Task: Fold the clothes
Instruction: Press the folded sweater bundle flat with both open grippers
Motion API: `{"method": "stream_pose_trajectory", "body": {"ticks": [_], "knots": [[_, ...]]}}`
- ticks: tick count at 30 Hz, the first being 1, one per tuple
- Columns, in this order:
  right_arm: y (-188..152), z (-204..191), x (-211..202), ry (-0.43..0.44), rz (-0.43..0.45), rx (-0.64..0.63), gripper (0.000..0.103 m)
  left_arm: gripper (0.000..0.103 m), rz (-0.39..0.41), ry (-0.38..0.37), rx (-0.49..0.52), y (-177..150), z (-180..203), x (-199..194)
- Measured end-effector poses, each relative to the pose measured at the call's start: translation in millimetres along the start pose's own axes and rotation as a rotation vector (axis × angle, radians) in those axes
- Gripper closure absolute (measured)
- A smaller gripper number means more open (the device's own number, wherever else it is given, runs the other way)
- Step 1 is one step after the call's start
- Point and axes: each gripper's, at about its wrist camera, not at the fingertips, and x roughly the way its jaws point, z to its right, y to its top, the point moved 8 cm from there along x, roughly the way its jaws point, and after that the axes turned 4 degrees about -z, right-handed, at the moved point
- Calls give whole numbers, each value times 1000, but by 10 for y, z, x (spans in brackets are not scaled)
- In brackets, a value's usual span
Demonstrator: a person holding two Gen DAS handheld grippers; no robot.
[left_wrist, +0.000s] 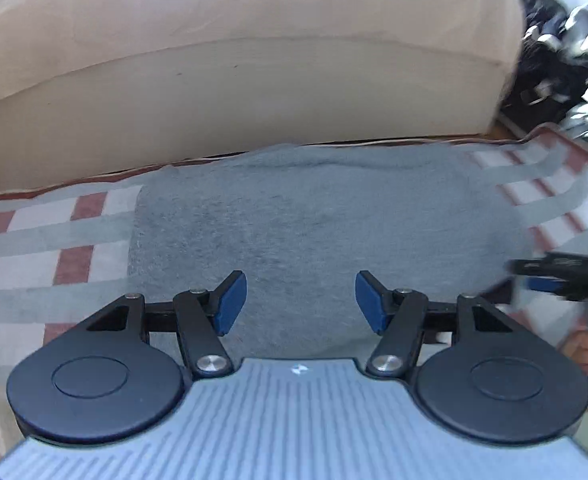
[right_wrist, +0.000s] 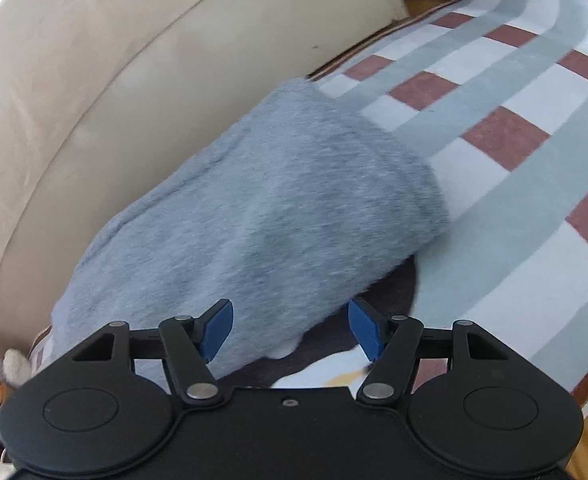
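Grey garment (left_wrist: pixel 314 232) edge touches sofa (left_wrist: pixel 254 80); rug (right_wrist: pixel 494 160) bare rt.

Bright daylight; fisheye bending at edges; motion blur at right.

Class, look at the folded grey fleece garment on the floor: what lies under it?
The folded grey fleece garment lies on a checked rug with grey-green stripes and red squares. At its near edge a dark patch of something shows beneath. The rest underneath is covered.
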Motion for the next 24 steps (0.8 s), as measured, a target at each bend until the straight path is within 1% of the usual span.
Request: {"method": "stream_pose_trajectory", "body": {"ticks": [1,3,4,5,7,9,11,13,14,15,16,17,18,19,20,21,22,23,24], "knots": [[14,45,28,-9,-6,-10,34,42,6,30,10,9,10,124],[65,171,94,-46,-21,-30,34,42,9,8,41,30,68,358],[105,251,119,-50,-23,-11,34,42,6,-11,52,44,115,471],[143,331,143,-52,-24,8,34,42,-11,-50,54,69,202,574],[204,499,142,15,3,111,34,43,-37,-124,69,124,391,768],[222,650,169,85,11,222,34,44,-11,-171,165,189,694,889],[239,796,195,147,23,330,34,46,50,-235,287,219,1009,967],[304,920,197,133,72,412,33,45,81,-300,391,225,1266,1090],[346,958,243,142,72,444,28,45,62,-298,404,253,1314,1199],[380,964,305,160,65,449,25,45,32,-284,395,279,1328,1314],[414,969,366,178,59,454,24,45,4,-267,382,303,1329,1421],[423,941,388,176,66,439,22,45,-21,-238,360,317,1289,1507],[415,866,409,171,68,398,21,45,-62,-192,340,300,1214,1602],[378,766,441,175,57,350,21,42,-116,-167,314,250,1128,1720],[341,666,474,179,46,303,21,41,-156,-188,277,187,1052,1811],[303,563,530,195,43,275,18,41,-179,-208,249,141,994,1868],[304,493,576,204,49,267,15,41,-166,-228,243,131,973,1852],[342,439,629,208,60,266,10,41,-152,-248,237,121,951,1835],[417,405,685,204,74,271,9,41,-145,-264,229,114,934,1818]]}}
